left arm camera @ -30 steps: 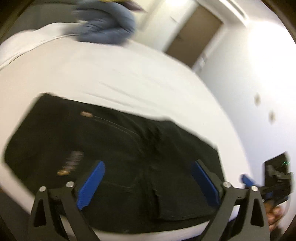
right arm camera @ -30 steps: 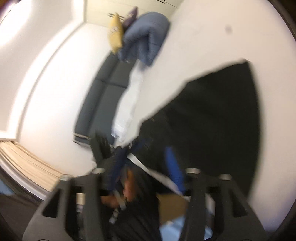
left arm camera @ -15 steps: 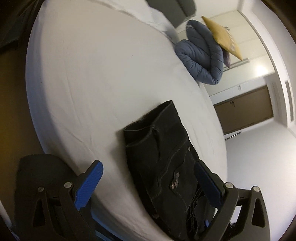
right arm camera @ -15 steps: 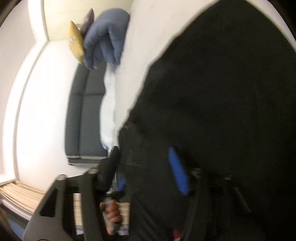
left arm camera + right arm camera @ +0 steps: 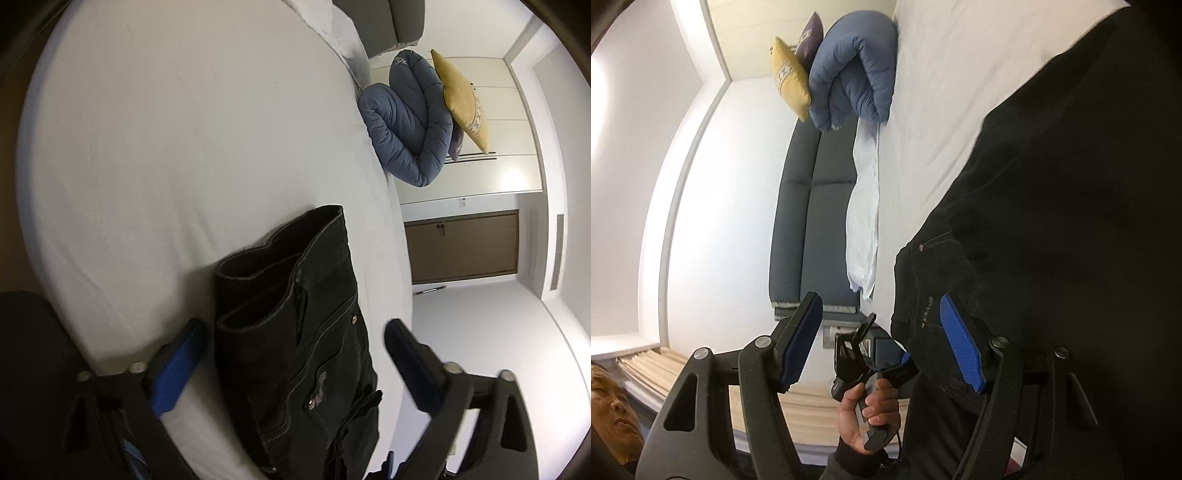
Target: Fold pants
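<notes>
Black denim pants [image 5: 295, 332] lie folded in a thick stack on the white bed [image 5: 166, 147], near its edge. In the left wrist view my left gripper [image 5: 293, 341] is open, its blue pads on either side of the stack's folded end, just short of it. In the right wrist view the pants [image 5: 1052, 221] fill the right side. My right gripper [image 5: 882, 332] is open and empty at the pants' edge, its right pad [image 5: 960, 343] against the cloth. The left gripper also shows in the right wrist view [image 5: 871, 354], held in a hand.
A rolled blue duvet [image 5: 406, 122] and a yellow cushion [image 5: 461, 99] sit at the far end of the bed. A dark grey headboard [image 5: 809, 221] and a white pillow [image 5: 864, 214] lie beyond. A brown door [image 5: 461, 247] is in the white wall.
Both cameras have rolled sideways. The pants have gone from lying spread flat to a narrower folded stack. My left gripper now straddles the stack's end; the right has drawn back to the pants' edge.
</notes>
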The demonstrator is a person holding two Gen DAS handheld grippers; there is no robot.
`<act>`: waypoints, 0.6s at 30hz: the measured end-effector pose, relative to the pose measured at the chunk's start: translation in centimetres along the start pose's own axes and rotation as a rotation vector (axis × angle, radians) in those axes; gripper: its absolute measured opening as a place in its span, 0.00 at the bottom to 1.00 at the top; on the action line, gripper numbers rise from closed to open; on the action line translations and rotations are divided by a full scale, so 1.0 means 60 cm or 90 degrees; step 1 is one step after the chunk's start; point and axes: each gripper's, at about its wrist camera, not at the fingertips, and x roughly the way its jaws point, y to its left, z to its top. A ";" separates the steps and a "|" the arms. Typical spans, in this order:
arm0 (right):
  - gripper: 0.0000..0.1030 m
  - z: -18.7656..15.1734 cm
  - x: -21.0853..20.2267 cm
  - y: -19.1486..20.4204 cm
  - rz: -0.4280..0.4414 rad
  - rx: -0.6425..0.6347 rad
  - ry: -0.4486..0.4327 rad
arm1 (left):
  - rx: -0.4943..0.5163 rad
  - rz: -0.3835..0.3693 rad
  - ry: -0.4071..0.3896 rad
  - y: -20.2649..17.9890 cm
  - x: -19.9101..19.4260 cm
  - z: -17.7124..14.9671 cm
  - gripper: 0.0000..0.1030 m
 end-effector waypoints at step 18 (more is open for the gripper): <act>0.62 -0.020 0.117 -0.023 -0.239 -0.030 0.093 | 0.135 0.002 -0.029 -0.096 -0.002 -0.037 0.15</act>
